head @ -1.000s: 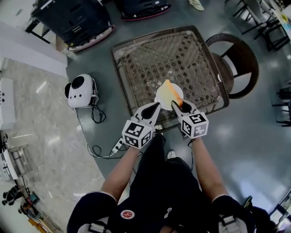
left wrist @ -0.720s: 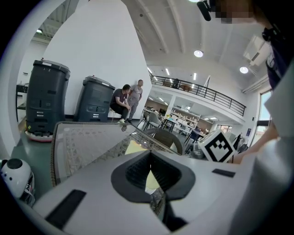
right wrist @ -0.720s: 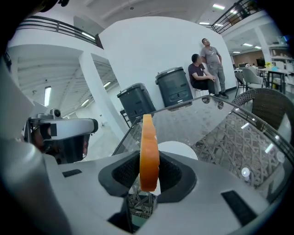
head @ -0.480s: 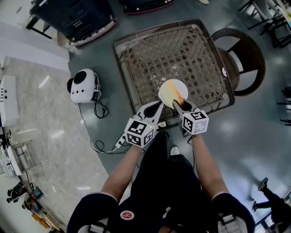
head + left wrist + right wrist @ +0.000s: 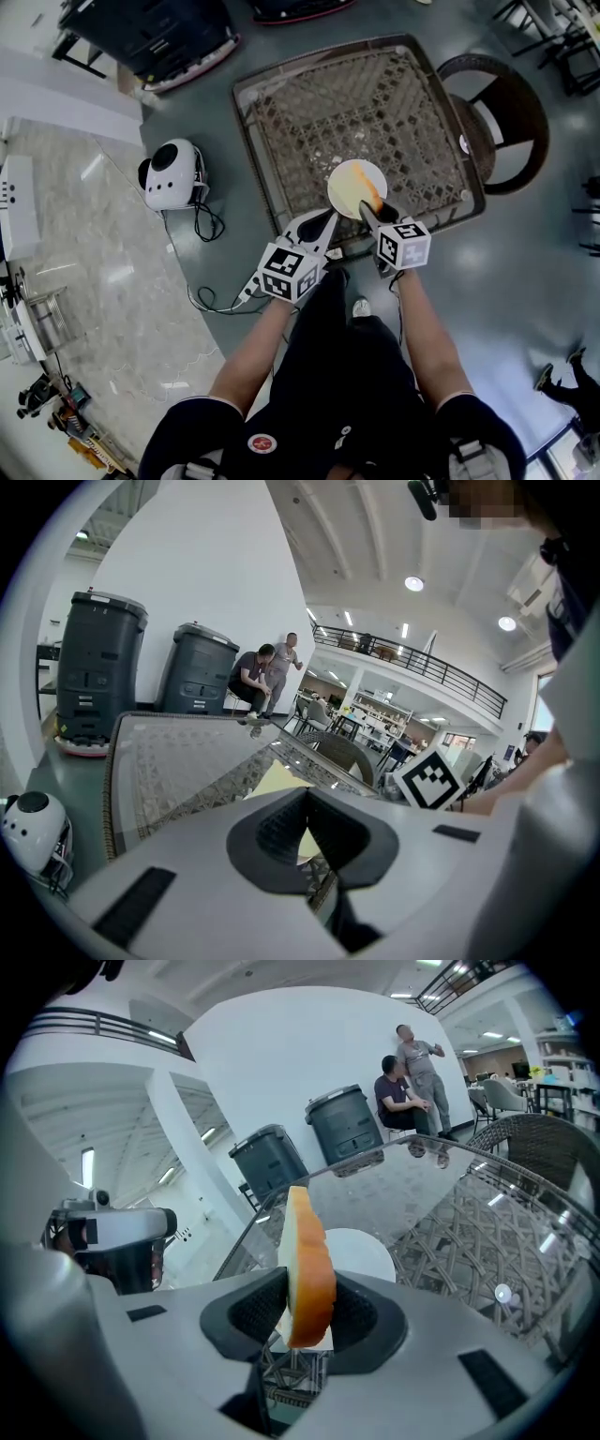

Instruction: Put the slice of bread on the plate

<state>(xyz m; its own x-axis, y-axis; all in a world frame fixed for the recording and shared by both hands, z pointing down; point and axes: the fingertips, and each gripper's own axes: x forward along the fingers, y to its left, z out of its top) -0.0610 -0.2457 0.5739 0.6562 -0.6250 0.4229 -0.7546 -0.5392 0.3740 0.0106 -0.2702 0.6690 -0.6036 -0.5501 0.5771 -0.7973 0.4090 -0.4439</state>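
A slice of bread (image 5: 309, 1260) with an orange crust stands on edge between the jaws of my right gripper (image 5: 305, 1312), which is shut on it. In the head view the bread (image 5: 364, 191) hangs low over the white plate (image 5: 337, 176) near the table's front edge, with the right gripper (image 5: 373, 210) at the plate's near side. The plate (image 5: 366, 1246) lies just beyond the jaws. My left gripper (image 5: 324, 223) sits just left of the plate, its jaws together with nothing in them. It looks at the plate (image 5: 270, 782) through the notch.
The plate rests on a square glass-topped wicker table (image 5: 281, 122). A round wicker chair (image 5: 506, 122) stands at its right. A white round device with cables (image 5: 169, 176) lies on the floor at the left, and dark bins (image 5: 150, 33) stand behind.
The right gripper has come down with the bread, which now sits lower over the plate. The left gripper has sunk a little beside it.
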